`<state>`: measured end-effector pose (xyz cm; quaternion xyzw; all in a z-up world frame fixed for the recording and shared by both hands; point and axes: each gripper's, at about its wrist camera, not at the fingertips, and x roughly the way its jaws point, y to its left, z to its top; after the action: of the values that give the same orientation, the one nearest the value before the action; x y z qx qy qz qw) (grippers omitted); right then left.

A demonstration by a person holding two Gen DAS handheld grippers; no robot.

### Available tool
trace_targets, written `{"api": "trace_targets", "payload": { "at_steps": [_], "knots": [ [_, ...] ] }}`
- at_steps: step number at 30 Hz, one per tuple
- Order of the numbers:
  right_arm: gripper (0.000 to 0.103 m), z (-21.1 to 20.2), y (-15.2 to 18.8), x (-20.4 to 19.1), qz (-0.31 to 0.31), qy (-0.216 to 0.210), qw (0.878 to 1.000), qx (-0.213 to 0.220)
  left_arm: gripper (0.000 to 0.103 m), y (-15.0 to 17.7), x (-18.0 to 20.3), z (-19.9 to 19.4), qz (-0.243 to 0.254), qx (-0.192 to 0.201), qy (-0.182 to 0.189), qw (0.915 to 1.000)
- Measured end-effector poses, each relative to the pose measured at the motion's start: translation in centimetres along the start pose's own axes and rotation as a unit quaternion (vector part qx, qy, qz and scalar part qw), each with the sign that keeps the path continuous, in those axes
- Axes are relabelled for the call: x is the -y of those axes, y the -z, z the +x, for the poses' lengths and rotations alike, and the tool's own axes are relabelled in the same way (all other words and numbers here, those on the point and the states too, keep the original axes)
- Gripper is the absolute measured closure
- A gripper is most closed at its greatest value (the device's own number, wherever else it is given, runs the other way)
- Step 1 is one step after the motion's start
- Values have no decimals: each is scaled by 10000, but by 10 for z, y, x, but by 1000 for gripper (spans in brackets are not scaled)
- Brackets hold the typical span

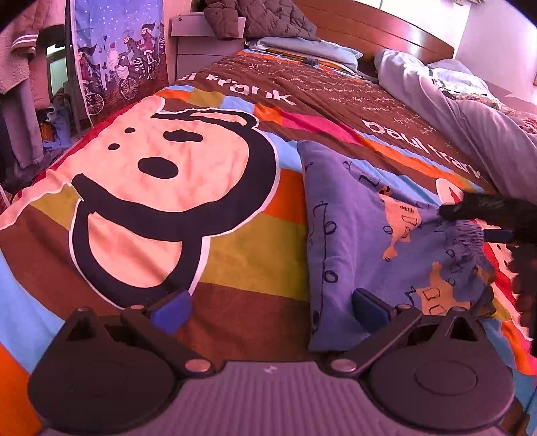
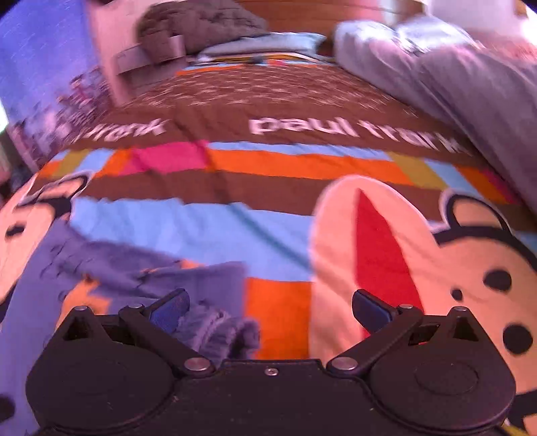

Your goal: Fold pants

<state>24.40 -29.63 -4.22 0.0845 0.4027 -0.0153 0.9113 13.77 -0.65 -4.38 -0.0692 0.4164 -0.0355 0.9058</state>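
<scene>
Pants (image 1: 355,234), small and blue-purple with doodle drawings and orange patches, lie folded on my bed over a bright cartoon bedspread (image 1: 235,241) printed with a large monkey face and coloured stripes. My left hand-held gripper (image 1: 268,310) hovers low over the bedspread with its blue-tipped fingers spread wide and nothing between them; its right fingertip sits above the near left edge of the pants. My right hand-held gripper (image 1: 470,221) shows in the left wrist view as a dark shape at the far right side of the pants, at the gathered elastic waistband (image 1: 468,234). From the right wrist view, which is blurred, that hand-held gripper (image 2: 268,308) has its fingers wide apart and released; the bunched waistband (image 2: 214,325) lies just beside its left fingertip, touching or nearly so, I cannot tell which. Along the right side of the bed a crumpled pale blue-grey duvet (image 1: 470,110) is heaped, well apart from the pants. At the head of the bed are a blue pillow (image 1: 302,47), a dark quilted jacket (image 1: 261,16) and a wooden headboard (image 1: 386,30). Left of the bed stand a pale nightstand (image 1: 198,40) and a hanging cloth with bicycle cartoons (image 1: 120,57).
</scene>
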Motion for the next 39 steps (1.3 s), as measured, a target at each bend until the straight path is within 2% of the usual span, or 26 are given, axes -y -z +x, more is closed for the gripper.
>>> {"api": "trace_targets", "payload": {
  "at_steps": [1,3,5,7,10,14,20,31,39],
  "knots": [
    [1,-10,1,5,205,-178,9996,95,1,0,-1,0,-15,5,10,10000],
    [1,-31,7,7,240,-427,9986,206,1,0,-1,0,-42,12,21,10000],
    [1,-50,19,5,97,-687,9975,165,1,0,-1,0,-56,21,30,10000],
    [1,-61,35,3,-67,-859,9963,-52,1,0,-1,-1,-85,38,47,9999],
    [1,-60,69,7,-69,-664,9969,-420,0,1,-2,-1,-126,65,65,9999],
    [1,-73,77,25,522,-1066,9929,-57,0,2,0,-2,-81,87,-13,9999],
    [1,-77,83,43,1071,-1499,9829,-46,0,4,5,-6,17,157,-132,9998],
    [1,-81,88,42,1040,-1525,9828,26,0,7,6,-10,30,214,-180,9996],
    [1,-86,88,39,970,-1474,9841,176,0,7,-1,-14,-128,266,12,9996]
  ]
}}
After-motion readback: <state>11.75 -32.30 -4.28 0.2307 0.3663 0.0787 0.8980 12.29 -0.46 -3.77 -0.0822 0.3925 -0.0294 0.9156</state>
